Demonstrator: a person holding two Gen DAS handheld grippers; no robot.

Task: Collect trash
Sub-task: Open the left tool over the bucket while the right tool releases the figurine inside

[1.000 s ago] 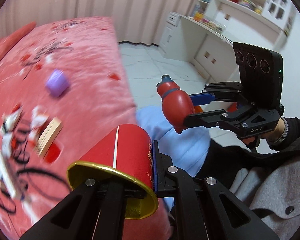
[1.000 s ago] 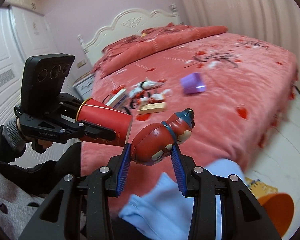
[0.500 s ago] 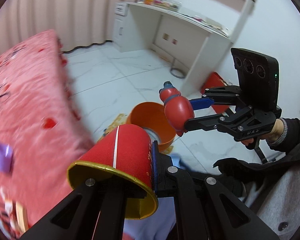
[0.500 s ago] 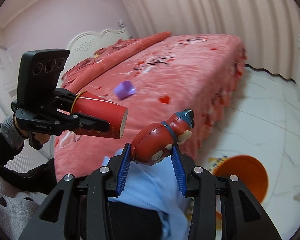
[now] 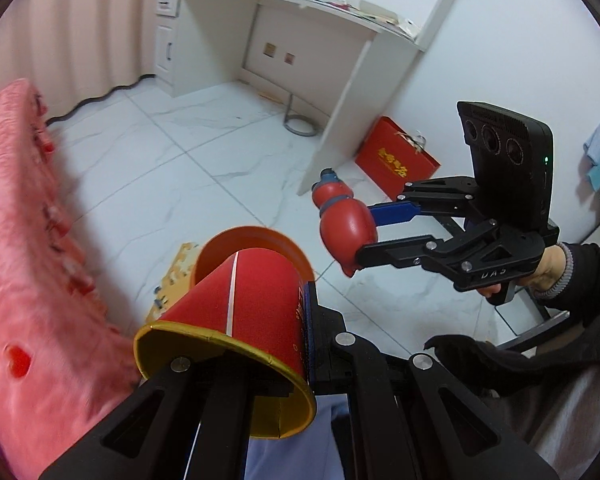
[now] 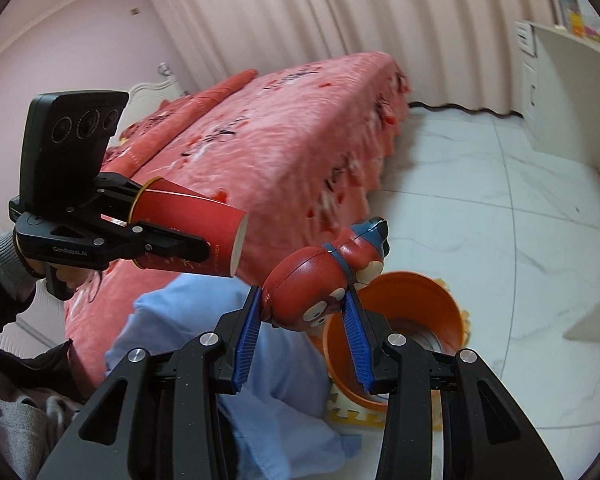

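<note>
My left gripper [image 5: 260,320] is shut on a red paper cup [image 5: 240,312] with a gold rim, held on its side in the air; it also shows in the right wrist view [image 6: 188,236]. My right gripper [image 6: 304,312] is shut on a red gourd-shaped toy bottle [image 6: 320,280] with a blue top; the toy also shows in the left wrist view [image 5: 344,224]. An orange bin [image 6: 412,296] stands on the floor below both; in the left wrist view its rim [image 5: 260,236] shows just behind the cup.
A bed with a pink-red blanket [image 6: 268,136] lies left. A white desk [image 5: 300,40], a red gift bag [image 5: 396,160] and a metal ring base [image 5: 300,124] stand beyond on the white tile floor. A light blue cloth [image 6: 204,320] covers the person's lap.
Both grippers have swung away from the bed toward the floor, still holding the cup and the toy. The orange bin now sits right below them.
</note>
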